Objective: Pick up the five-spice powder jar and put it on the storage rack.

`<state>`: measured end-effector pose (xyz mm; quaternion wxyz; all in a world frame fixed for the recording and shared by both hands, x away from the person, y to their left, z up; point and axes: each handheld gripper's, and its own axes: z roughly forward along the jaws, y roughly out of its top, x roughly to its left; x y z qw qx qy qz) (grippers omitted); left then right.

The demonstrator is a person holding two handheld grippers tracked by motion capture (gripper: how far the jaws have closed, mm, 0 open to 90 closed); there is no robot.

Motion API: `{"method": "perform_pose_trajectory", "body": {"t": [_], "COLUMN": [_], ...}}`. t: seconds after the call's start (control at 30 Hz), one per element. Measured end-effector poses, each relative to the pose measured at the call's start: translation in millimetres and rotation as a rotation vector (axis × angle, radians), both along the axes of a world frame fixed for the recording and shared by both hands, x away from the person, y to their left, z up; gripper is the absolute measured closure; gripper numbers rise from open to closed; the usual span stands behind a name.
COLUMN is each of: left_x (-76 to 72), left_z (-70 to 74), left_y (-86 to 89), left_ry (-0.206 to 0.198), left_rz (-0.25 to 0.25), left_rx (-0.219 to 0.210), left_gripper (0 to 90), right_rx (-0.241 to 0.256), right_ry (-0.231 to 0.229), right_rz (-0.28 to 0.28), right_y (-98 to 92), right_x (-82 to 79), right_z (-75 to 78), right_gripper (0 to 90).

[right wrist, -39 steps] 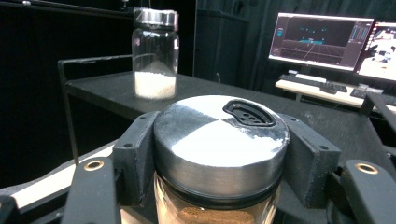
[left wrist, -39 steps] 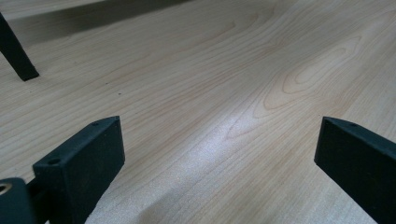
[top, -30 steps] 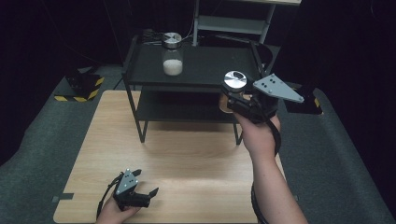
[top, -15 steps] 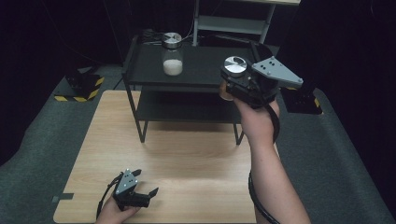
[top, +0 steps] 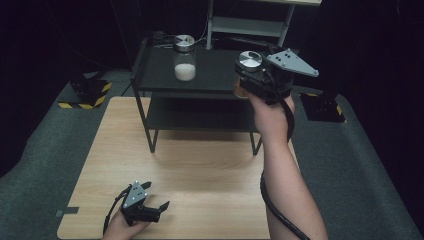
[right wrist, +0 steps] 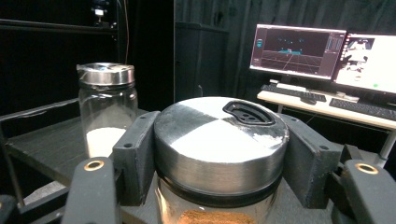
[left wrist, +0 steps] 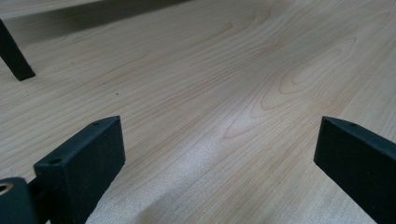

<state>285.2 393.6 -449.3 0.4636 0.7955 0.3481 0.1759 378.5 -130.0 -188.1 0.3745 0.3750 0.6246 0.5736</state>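
Observation:
My right gripper [top: 248, 67] [right wrist: 219, 154] is shut on a glass shaker jar [top: 248, 61] [right wrist: 219, 140] with a silver lid and brown powder inside. It holds the jar upright over the right part of the black shelf's top [top: 215, 70]. A second shaker jar [top: 184, 58] [right wrist: 107, 107], holding white powder, stands on the shelf's top to the left. My left gripper [top: 159, 209] [left wrist: 210, 154] rests low on the wooden table [top: 200, 170] near the front left, open, with only bare wood between its fingers [left wrist: 84, 158].
The black two-level shelf stands at the table's far edge on thin legs [top: 152, 135] [left wrist: 14, 56]. Grey carpet [top: 360, 165] surrounds the table. Monitors and keyboards [right wrist: 322, 56] sit on a desk beyond the shelf. A yellow-black striped block [top: 85, 97] lies at the left.
My right gripper has carried the brown-powder jar up and leftward over the shelf's top. The left gripper has stayed put.

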Motion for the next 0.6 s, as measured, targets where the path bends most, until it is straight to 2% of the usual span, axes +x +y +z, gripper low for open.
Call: {"method": "perform_pose_trajectory", "body": {"t": [0.6], "left_x": [0.2], "left_z": [0.0], "left_y": [0.9], "left_ry": [-0.001], "left_rz": [-0.005], "left_rx": [0.000], "left_gripper": [2.1], "right_rx": [-0.027], "right_ry": [0.025], "right_rz": [-0.024], "right_y": [22.1], "right_x": [33.1], "right_z": [14.1], "right_gripper": [35.1]}}
